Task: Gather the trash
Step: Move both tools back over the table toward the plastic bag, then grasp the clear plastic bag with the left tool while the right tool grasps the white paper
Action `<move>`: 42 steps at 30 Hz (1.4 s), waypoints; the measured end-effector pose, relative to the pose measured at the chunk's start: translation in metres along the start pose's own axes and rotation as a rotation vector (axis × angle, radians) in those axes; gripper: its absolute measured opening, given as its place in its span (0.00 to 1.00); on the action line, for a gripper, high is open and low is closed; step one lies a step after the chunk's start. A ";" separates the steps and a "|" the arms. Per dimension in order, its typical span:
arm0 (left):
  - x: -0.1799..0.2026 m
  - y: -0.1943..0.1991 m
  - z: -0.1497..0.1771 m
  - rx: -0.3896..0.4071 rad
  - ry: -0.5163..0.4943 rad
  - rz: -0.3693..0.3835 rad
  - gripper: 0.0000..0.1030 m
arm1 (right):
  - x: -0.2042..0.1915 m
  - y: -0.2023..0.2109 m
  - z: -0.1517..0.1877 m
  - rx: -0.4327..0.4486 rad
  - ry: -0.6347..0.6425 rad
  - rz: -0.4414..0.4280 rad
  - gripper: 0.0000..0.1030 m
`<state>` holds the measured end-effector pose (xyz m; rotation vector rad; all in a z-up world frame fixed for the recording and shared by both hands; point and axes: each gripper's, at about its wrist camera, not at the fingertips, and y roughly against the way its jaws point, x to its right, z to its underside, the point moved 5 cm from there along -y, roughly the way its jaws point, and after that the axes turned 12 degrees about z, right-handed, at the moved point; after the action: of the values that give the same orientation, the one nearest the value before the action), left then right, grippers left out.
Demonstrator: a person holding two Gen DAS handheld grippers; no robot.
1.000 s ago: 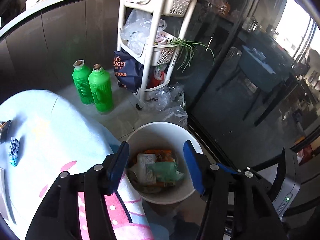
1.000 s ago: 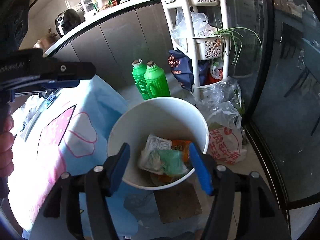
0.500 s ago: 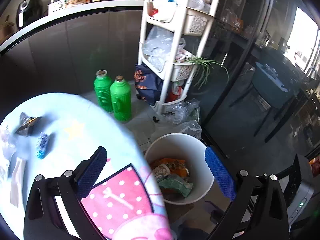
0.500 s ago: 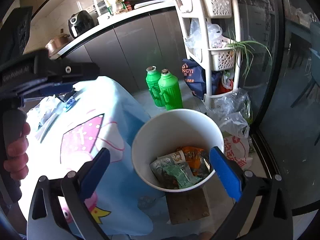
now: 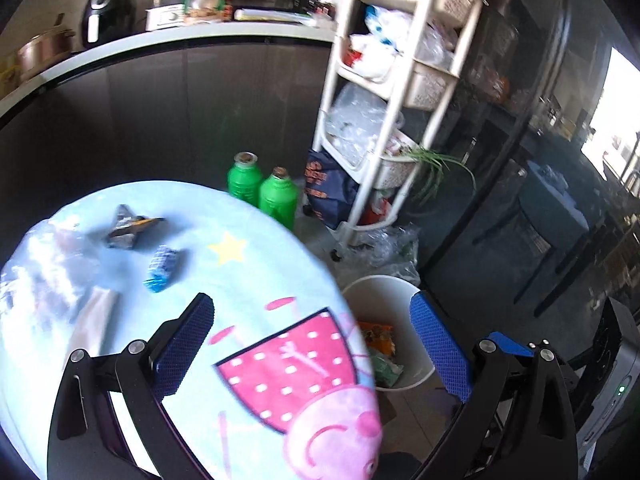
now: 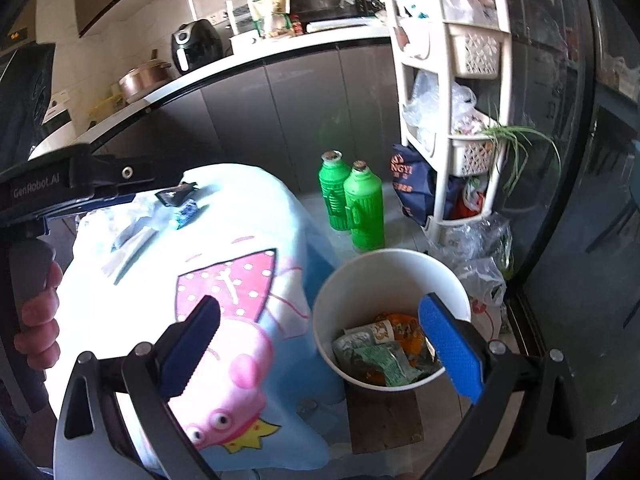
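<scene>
Nearest in each wrist view is the tool itself. The left tool (image 5: 312,344) has its blue pads spread wide apart with nothing between them, and it hangs over the edge of the tabletop (image 5: 248,280), which is covered with a pale blue cartoon cloth. The right tool (image 6: 320,344) is just as wide apart and empty, with the bin (image 6: 390,264) showing between its jaws. In the right view a hand (image 6: 38,320) grips the handle of the left tool at the far left.

The white bin stands on the floor just beside the tabletop, low enough that trash can be dropped straight in from the edge. Wrappers (image 6: 380,354), green and orange, already lie at its bottom, so part of the task looks done.

Farther in on the cloth more trash waits: a small blue wrapper (image 5: 162,266), a dark crumpled packet (image 5: 128,228) beyond it, and clear plastic (image 5: 52,264) with a pale strip toward the left edge. Both tools being empty and spread fits a return for another piece, and the blue wrapper looks the closest to the left tool.

Beyond the tabletop two green bottles (image 5: 264,196) stand on the floor, touching each other, beside a white rack (image 5: 384,128) stuffed with bags. A counter with appliances runs along the back.
</scene>
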<state>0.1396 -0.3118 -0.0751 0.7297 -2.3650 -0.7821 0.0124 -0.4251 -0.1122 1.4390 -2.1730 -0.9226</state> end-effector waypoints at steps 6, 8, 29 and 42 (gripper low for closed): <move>-0.046 0.053 0.018 0.054 0.065 -0.078 0.92 | -0.036 0.018 -0.010 0.027 0.057 -0.045 0.97; -0.068 0.070 0.029 0.059 0.099 -0.134 0.92 | -0.051 0.021 -0.011 0.031 0.081 -0.064 0.97; -0.232 0.178 0.112 0.074 0.279 -0.268 0.92 | -0.282 -0.053 0.001 -0.200 0.252 -0.311 0.75; -0.254 0.155 0.083 0.076 0.284 -0.197 0.92 | -0.348 -0.110 0.004 -0.229 0.282 -0.183 0.61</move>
<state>0.2179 -0.0151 -0.1108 1.0447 -2.0973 -0.6233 0.2251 -0.1354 -0.1762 1.5649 -1.6984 -0.9317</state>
